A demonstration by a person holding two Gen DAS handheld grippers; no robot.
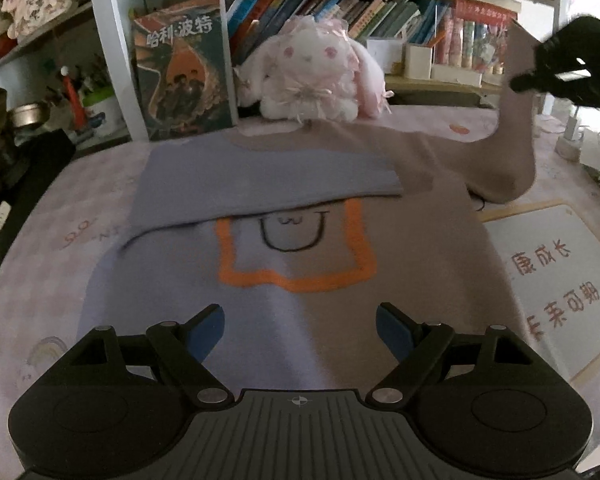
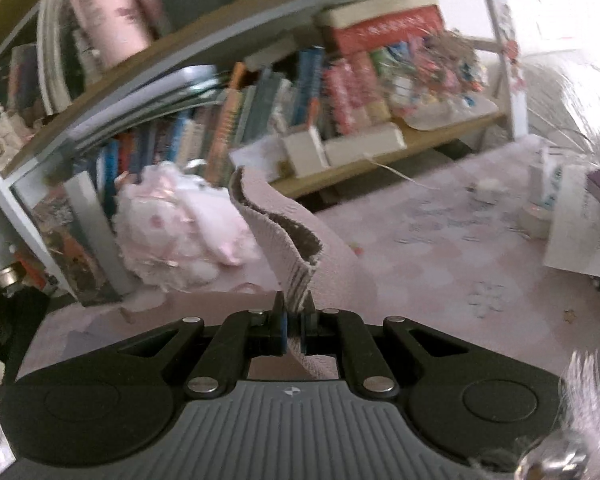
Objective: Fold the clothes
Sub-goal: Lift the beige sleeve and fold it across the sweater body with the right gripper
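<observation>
The sweater [image 1: 300, 264] lies flat in the middle of the bench [image 1: 52, 216]. The right gripper [image 2: 294, 312] holds 1 sleeve [image 2: 276, 224] up high. The left gripper [image 1: 300, 328] hangs wide, holding nothing. Lay the sleeve gently across the chest, flat.

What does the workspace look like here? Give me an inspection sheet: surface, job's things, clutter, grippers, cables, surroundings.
Surface: table cover, pale pink and patterned.
Job's things: sweater, blue and taupe with an orange outline, lies flat; blue sleeve folded across the chest; taupe sleeve lifted off the table.
Clutter: plush bunny and an upright book at the far edge; a printed card beside the sweater.
Grippers: left gripper open and empty above the hem; right gripper shut on the taupe sleeve's cuff.
Cables: thin white cord near the shelf.
Surroundings: bookshelf packed with books.
</observation>
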